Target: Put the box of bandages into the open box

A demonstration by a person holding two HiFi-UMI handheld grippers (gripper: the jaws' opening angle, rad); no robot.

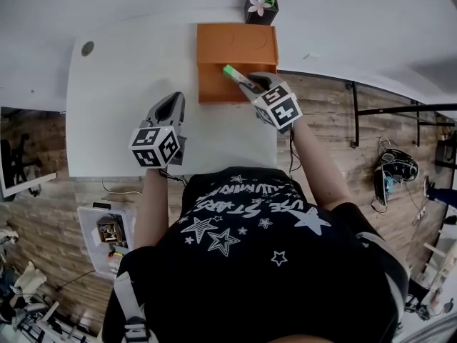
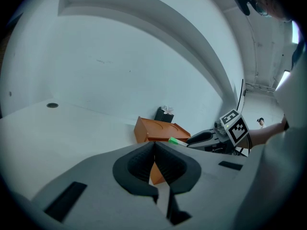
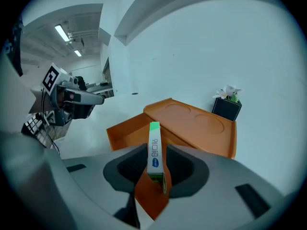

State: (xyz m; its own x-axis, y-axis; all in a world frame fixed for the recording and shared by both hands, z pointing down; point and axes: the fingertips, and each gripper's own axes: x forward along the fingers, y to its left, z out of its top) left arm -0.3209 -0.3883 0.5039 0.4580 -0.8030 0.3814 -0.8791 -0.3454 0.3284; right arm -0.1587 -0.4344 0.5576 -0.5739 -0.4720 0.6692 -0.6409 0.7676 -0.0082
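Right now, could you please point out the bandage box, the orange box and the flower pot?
bandage box (image 3: 154, 147), right gripper view, its white front face.
orange box (image 1: 213, 86), head view, its bare tray floor.
flower pot (image 1: 264, 16), head view, its dark side.

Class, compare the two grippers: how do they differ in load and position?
The right gripper grips the box of bandages; the left gripper holds nothing. The right gripper is over the open box; the left gripper is over the table, short of it. Both are shut.

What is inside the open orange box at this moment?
The orange box shows a bare floor where visible. The right tongs hold the bandage box over it and cover the near part, which cannot be checked.
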